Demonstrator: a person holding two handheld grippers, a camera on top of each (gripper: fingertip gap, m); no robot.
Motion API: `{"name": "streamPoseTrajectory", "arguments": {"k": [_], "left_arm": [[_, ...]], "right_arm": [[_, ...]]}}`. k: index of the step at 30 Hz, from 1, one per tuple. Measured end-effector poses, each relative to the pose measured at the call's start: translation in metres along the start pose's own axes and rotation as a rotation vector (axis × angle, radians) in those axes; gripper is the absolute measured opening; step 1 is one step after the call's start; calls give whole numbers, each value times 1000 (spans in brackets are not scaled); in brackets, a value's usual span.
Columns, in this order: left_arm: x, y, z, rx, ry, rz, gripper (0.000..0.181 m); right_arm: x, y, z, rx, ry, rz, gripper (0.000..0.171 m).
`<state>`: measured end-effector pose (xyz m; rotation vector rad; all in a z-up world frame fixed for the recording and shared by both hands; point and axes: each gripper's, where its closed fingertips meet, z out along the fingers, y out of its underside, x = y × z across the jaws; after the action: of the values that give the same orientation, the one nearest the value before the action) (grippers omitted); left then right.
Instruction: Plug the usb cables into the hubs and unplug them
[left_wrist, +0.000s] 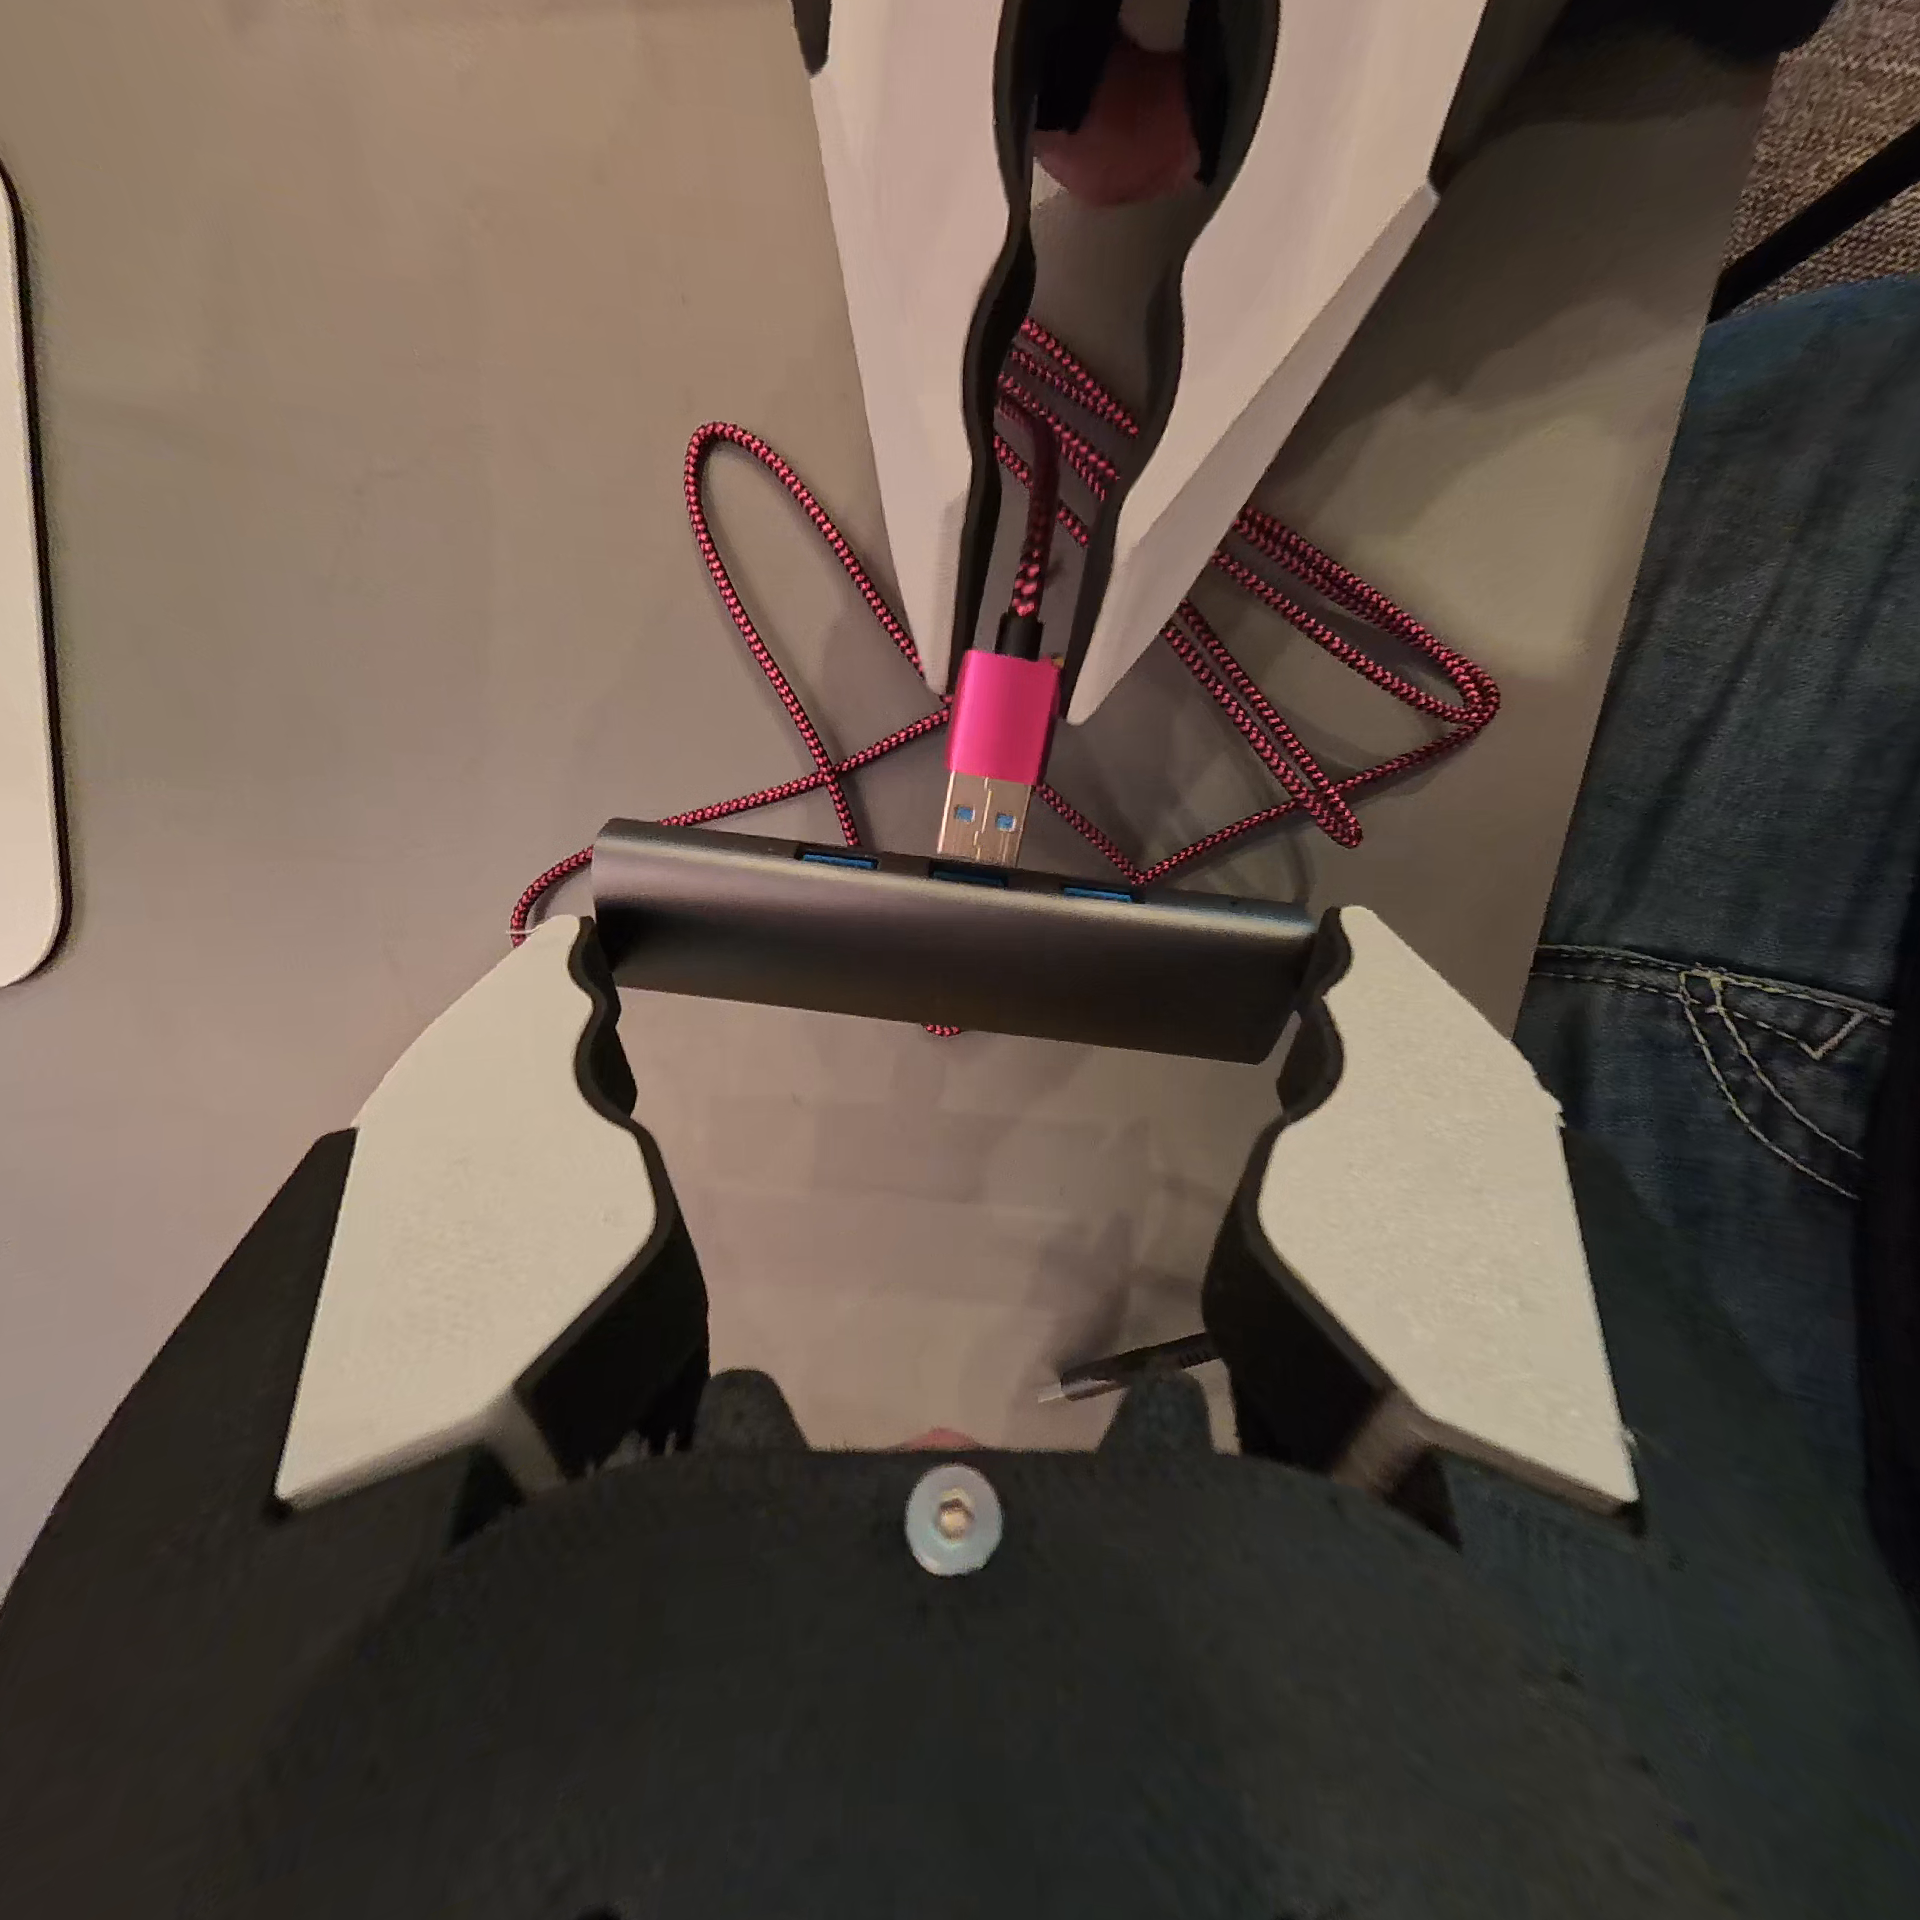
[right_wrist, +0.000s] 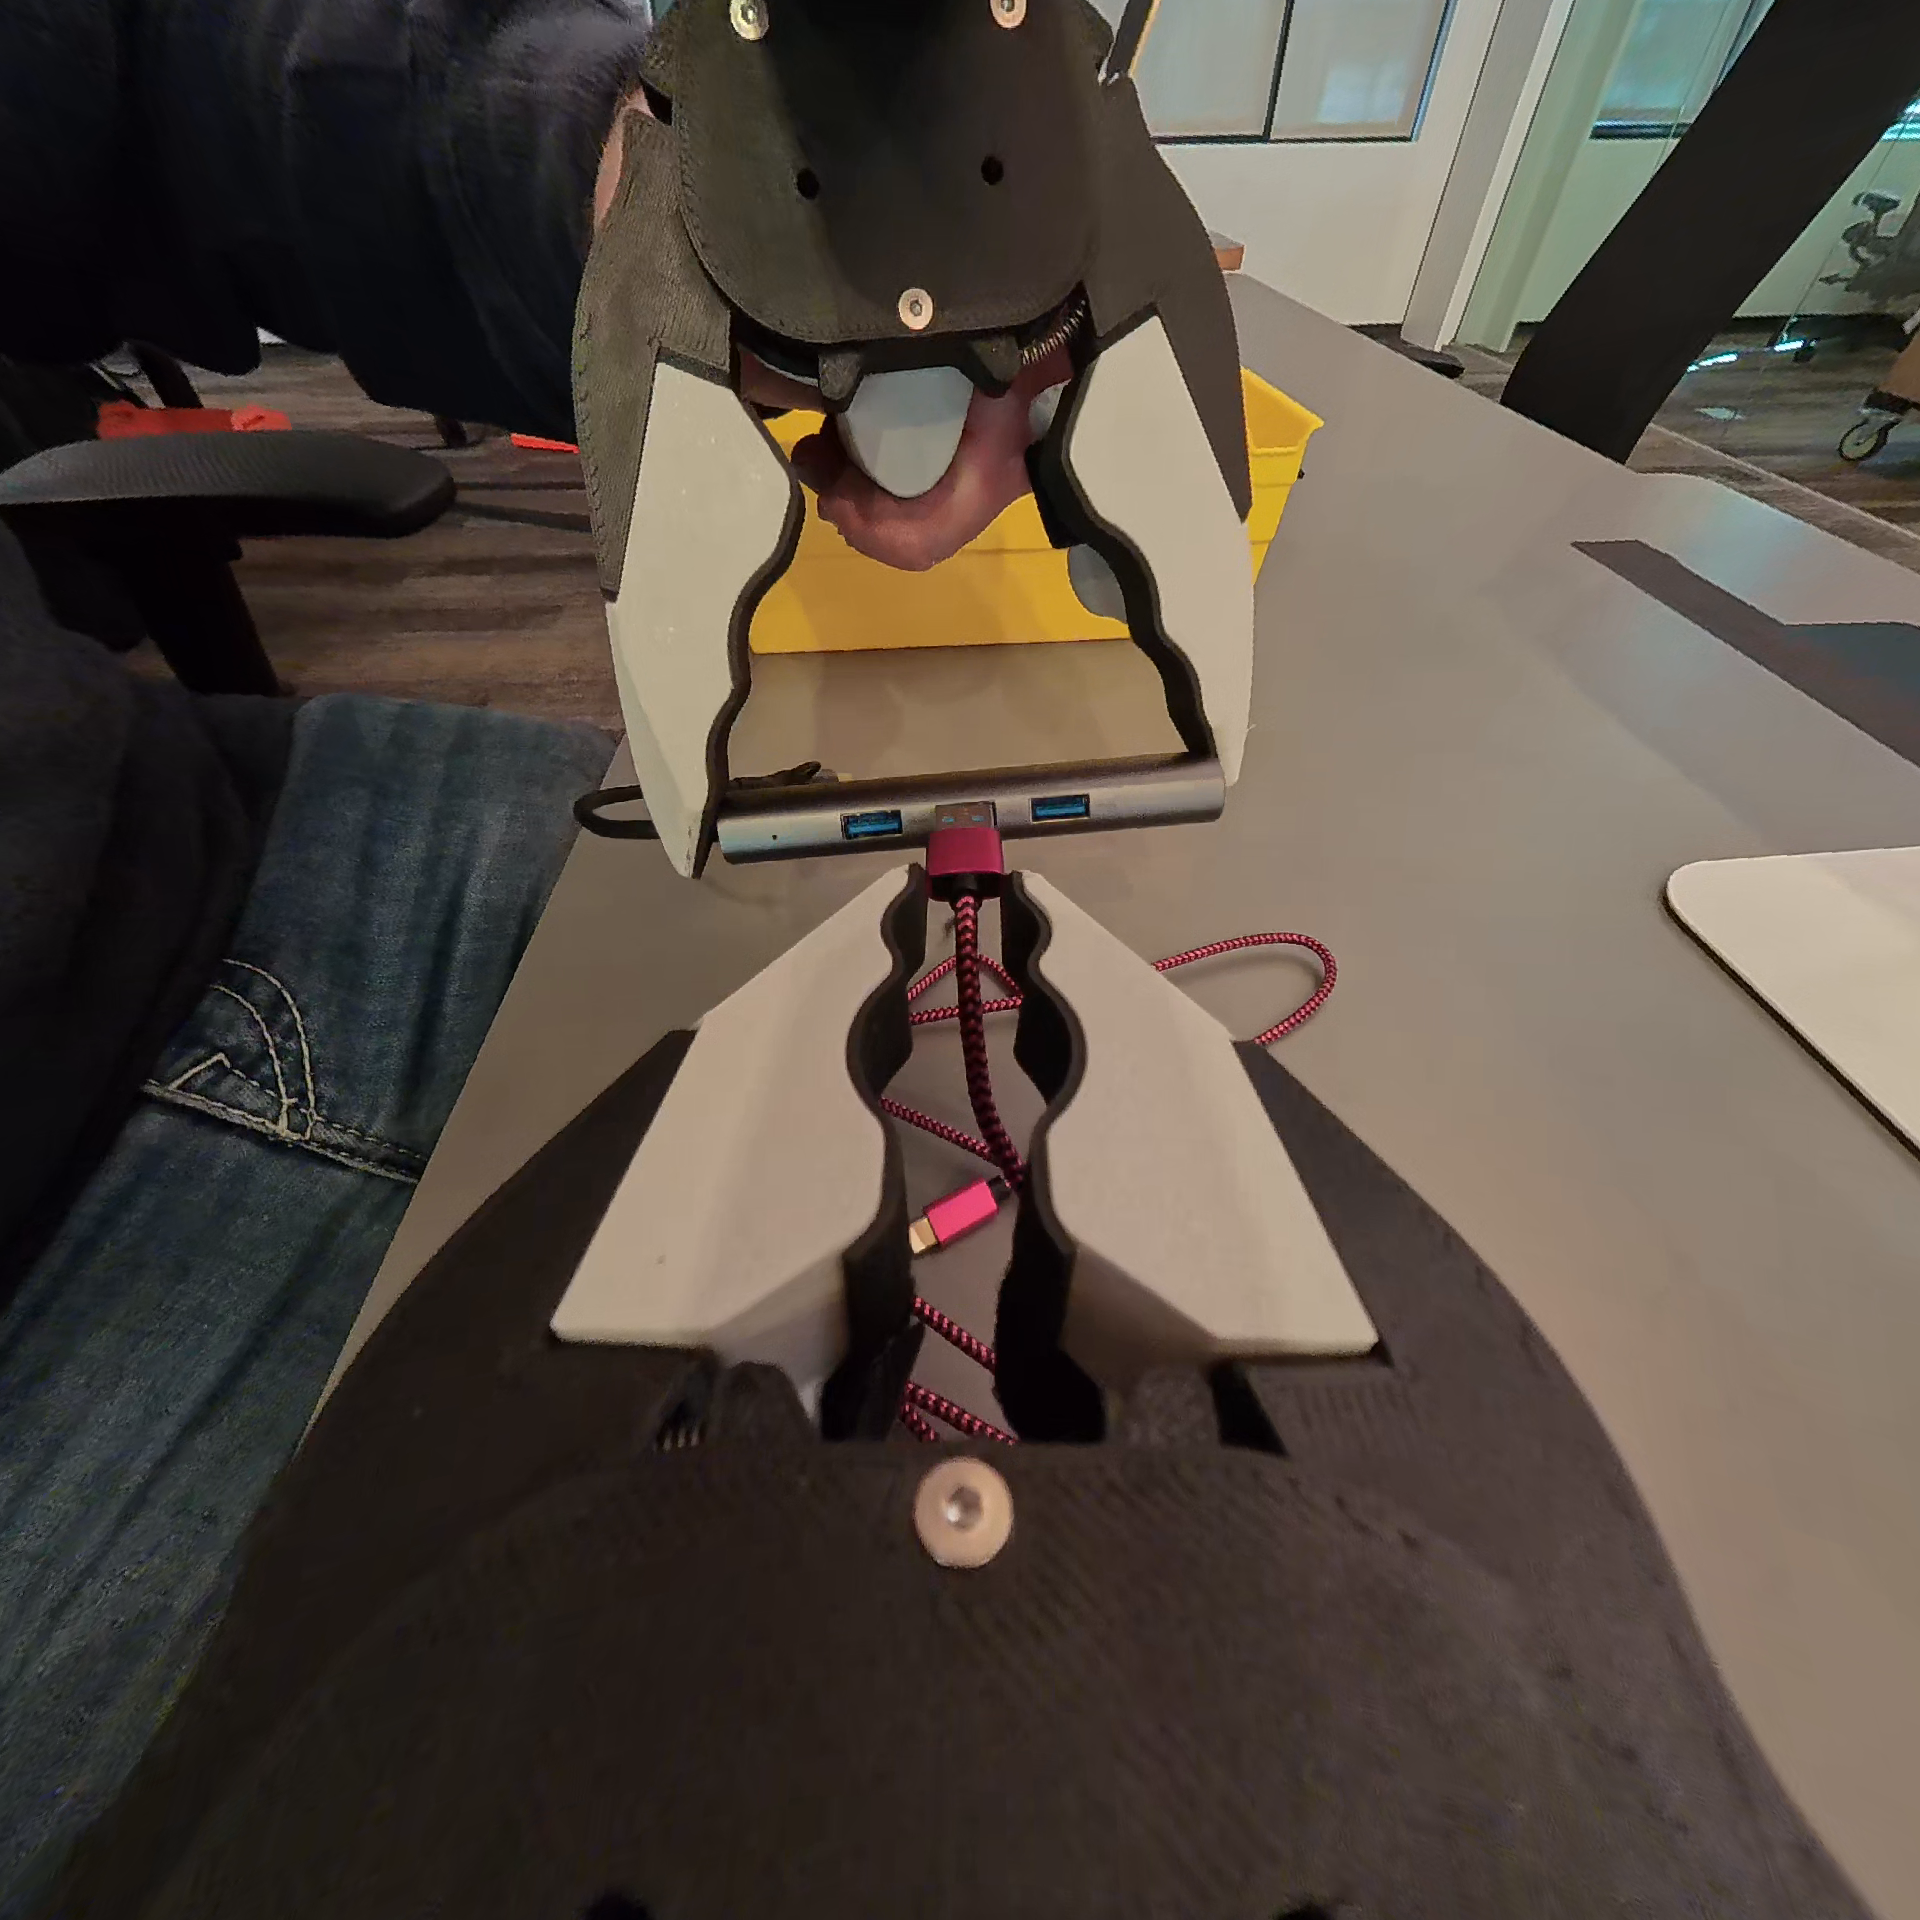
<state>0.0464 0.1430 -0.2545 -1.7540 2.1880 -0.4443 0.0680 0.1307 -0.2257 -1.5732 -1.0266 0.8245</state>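
Two grippers meet over a grey table (left_wrist: 312, 520), with the hub as the reference point. A white mat (right_wrist: 1829, 966) lies on the table well off to one side of the hub, and a yellow bin (right_wrist: 935, 592) stands beyond the hub in the right wrist view. The left gripper (left_wrist: 961, 935) has its fingers (left_wrist: 499, 1174) spread wide and clamped on the two short ends of the dark grey hub (left_wrist: 956, 956), which is held clear of the table, its row of blue ports facing the other tool. The right gripper (right_wrist: 961, 883) has its fingers nearly together, pinching the pink plug (left_wrist: 1003, 727) of the braided pink-and-black cable (left_wrist: 1351, 665). The plug's metal tip sits at the hub's middle port, partly entered. Slack cable lies looped on the table behind the hub; its small pink far-end connector (right_wrist: 951, 1216) rests among the loops.
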Motion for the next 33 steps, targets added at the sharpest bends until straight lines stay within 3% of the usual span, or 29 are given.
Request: {"name": "streamPoseTrajectory", "arguments": {"k": [18, 33], "left_arm": [[0, -4, 0, -49, -36, 59, 121], [-3, -17, -9, 18, -61, 66, 121]], "right_arm": [[0, 3, 3, -37, 8, -49, 12], [2, -5, -3, 23, 30, -54, 12]]}}
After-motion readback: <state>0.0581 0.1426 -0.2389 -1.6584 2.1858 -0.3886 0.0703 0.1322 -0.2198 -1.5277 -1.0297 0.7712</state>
